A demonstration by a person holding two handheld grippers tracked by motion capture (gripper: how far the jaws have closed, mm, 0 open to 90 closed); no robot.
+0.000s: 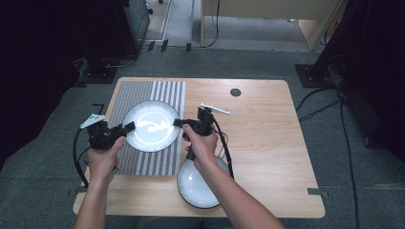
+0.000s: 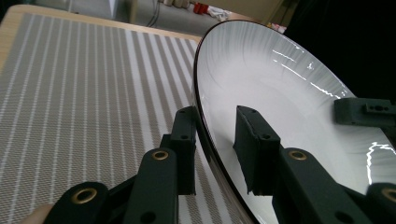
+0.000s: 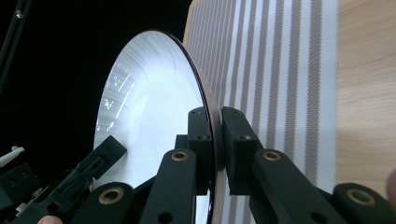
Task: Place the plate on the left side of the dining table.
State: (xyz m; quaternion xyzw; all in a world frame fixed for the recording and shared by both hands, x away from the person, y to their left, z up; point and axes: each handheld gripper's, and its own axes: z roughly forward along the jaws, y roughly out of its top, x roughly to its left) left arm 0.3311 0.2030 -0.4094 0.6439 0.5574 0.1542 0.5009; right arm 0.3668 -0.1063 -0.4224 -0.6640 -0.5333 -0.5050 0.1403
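Note:
A white plate with a dark rim is over the striped placemat, held at both sides. My right gripper is shut on its right rim; in the right gripper view the jaws of this gripper pinch the plate edge tightly. My left gripper is at the plate's left rim. In the left gripper view this gripper stands open astride the rim, one jaw under the plate and one inside it with a gap. The plate looks tilted off the placemat.
A second white plate lies near the table's front edge, partly under the right forearm. A white utensil lies on the wood behind the right gripper. A round black grommet sits at the back of the table.

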